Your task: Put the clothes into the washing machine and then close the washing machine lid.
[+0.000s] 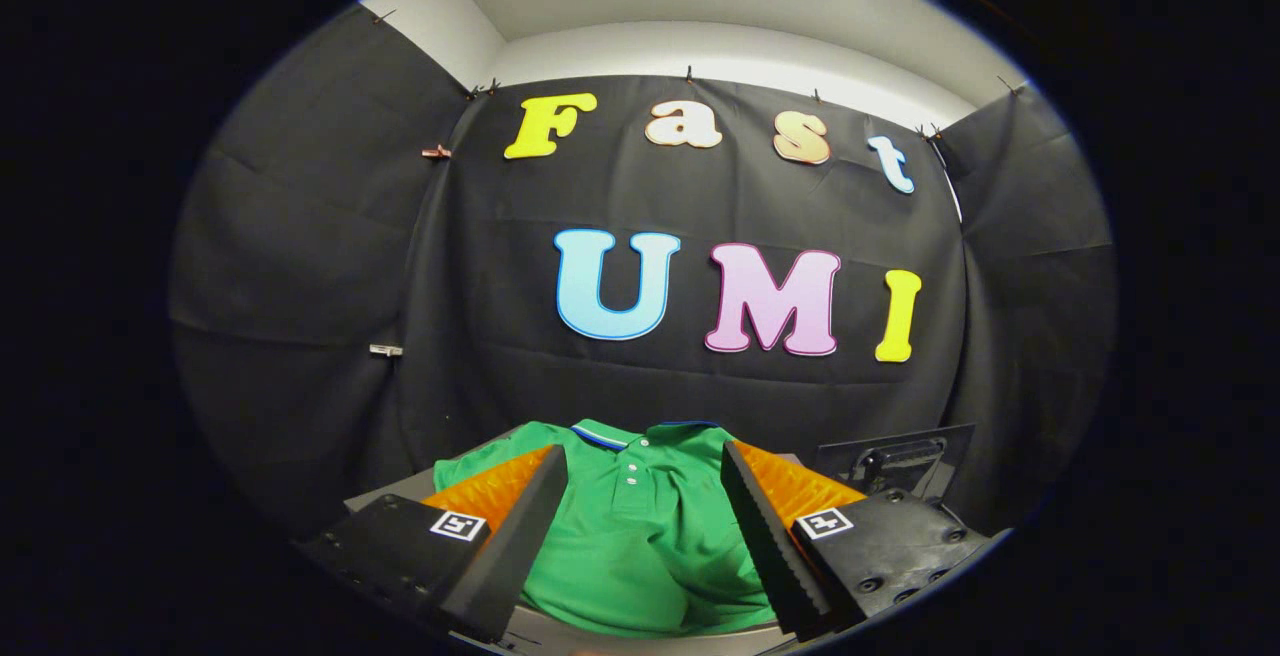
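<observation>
Gripper (pixel 640 516) level, fingers (pixel 520 526) spread wide apart, gripping nothing.

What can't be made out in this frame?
- Shirt: in the gripper view its sleeves and sides are hidden behind the open tool's fingers; the hem runs out of sight below.
- Surface under the shirt: mostly covered by the shirt.
- Dark hinged part beyond the right finger: partly hidden by it, so whether it is the washer lid is unclear.
</observation>
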A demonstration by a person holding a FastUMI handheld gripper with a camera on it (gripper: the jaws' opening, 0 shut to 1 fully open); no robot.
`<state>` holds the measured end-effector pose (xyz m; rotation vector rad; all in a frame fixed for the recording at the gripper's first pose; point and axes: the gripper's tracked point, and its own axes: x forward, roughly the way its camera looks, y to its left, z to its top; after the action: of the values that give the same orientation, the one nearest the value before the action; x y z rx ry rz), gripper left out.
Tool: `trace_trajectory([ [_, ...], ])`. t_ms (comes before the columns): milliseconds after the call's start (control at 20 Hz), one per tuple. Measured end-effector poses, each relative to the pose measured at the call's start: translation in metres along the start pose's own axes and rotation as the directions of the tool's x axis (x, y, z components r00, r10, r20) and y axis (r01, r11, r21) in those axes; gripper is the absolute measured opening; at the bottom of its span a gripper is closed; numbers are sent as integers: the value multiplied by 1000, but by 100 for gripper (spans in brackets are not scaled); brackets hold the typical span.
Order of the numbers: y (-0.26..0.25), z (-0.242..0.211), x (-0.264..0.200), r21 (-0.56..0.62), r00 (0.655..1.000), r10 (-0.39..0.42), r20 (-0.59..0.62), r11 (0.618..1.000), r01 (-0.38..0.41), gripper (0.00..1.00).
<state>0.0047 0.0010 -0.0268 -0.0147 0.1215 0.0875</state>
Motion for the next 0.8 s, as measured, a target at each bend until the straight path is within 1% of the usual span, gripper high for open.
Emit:
trace_trajectory([
  [150,9,1,13,5,999,37,-26,999,-37,97],
  [250,13,-5,22,14,994,63,-85,998,-62,96],
  [400,9,-11,41,51,982,53,-182,998,-44,97],
  [550,12,-26,70,56,955,57,-292,998,-43,97],
  [600,10,-34,82,40,944,47,-326,999,-36,97],
  [650,8,-47,92,18,926,33,-375,999,-28,97],
  [700,9,-62,100,-2,903,26,-430,1000,-30,96],
  [800,4,-92,110,-54,840,-7,-542,998,-26,97],
])
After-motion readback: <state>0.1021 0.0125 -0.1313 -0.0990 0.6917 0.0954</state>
